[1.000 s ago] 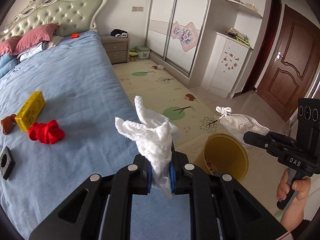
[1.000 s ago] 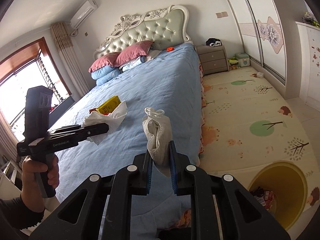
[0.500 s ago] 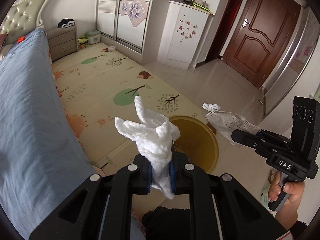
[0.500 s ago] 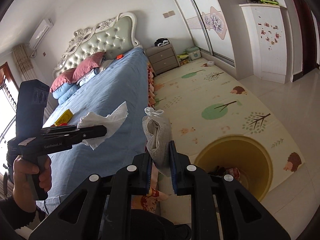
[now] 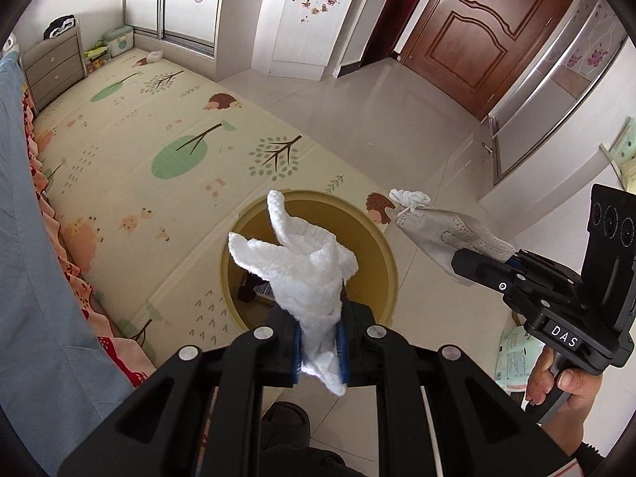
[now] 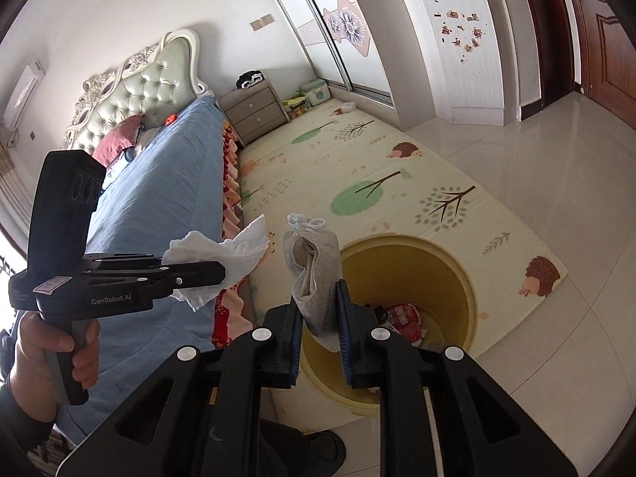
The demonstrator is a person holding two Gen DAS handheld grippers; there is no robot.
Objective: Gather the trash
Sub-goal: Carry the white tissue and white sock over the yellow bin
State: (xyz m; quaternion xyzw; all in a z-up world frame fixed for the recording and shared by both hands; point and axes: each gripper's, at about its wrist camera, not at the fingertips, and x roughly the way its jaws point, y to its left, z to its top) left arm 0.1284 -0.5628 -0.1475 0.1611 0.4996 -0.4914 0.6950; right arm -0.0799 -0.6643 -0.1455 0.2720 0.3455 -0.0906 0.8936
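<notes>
The left claw is pinching a crumpled white tissue, which stands up out of its tips. Just beyond and below it gapes the yellow bin on the play mat, with wrappers at the bottom. The right claw is pinching a used grey face mask, ear loops knotted on top; the bin sits just ahead and to its right, the bed to its left

Yellow bin mouth lies open; bed flanks it.
</notes>
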